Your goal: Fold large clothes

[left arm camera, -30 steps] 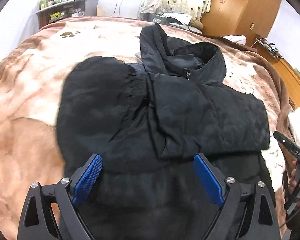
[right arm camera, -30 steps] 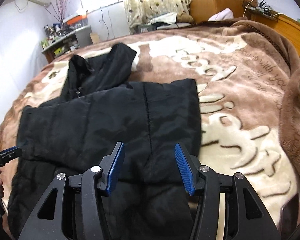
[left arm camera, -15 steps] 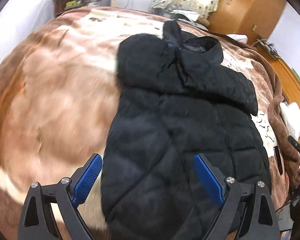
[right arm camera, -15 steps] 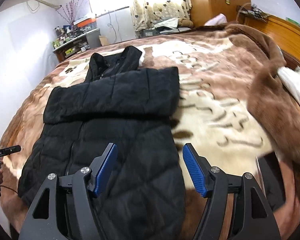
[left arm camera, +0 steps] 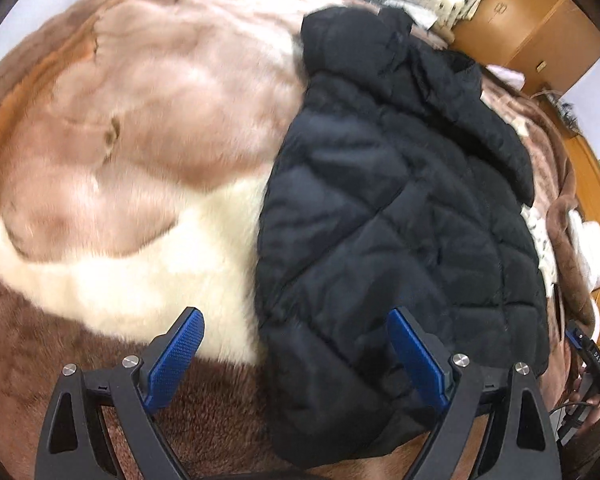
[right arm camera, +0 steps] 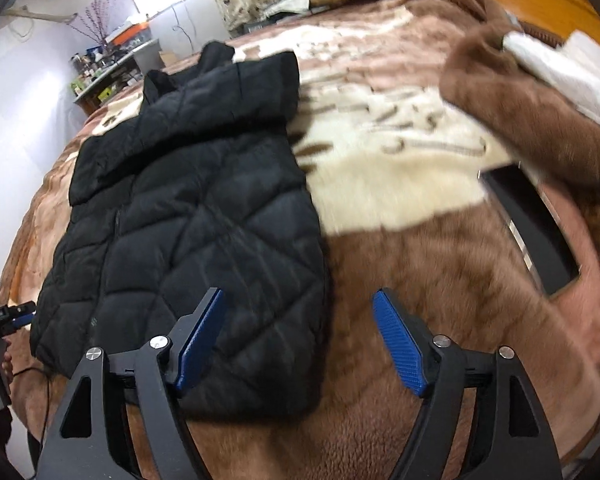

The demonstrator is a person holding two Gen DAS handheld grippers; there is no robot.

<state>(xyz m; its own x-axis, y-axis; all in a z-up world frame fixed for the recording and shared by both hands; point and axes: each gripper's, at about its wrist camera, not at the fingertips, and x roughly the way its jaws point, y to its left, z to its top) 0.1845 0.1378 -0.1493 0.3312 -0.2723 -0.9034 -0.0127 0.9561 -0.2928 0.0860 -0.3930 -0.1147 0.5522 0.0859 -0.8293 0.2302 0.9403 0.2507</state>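
A black quilted puffer jacket (left arm camera: 400, 220) (right arm camera: 196, 216) lies flat on a brown and cream plush blanket, sleeves folded across its chest and hood at the far end. My left gripper (left arm camera: 296, 356) hangs open over the jacket's near left hem corner, pads clear of the fabric. My right gripper (right arm camera: 298, 340) hovers over the near right hem corner; its jaws are opening, with only the jacket's edge and blanket below them and nothing pressed between the pads. Each view catches the other gripper at its edge, the right one (left arm camera: 588, 356) and the left one (right arm camera: 4, 316).
The blanket (left arm camera: 120, 160) (right arm camera: 420, 280) covers a wide bed. A dark flat phone-like slab (right arm camera: 528, 228) lies on it to the right. A rumpled brown fold (right arm camera: 520, 92) and white cloth (right arm camera: 560, 68) sit at far right. Wooden wardrobe (left arm camera: 520, 12) and cluttered shelf (right arm camera: 112, 68) stand beyond.
Both grippers have drawn back from the jacket's middle toward its near hem, left to the left corner, right to the right corner. The right jaws have spread wider.
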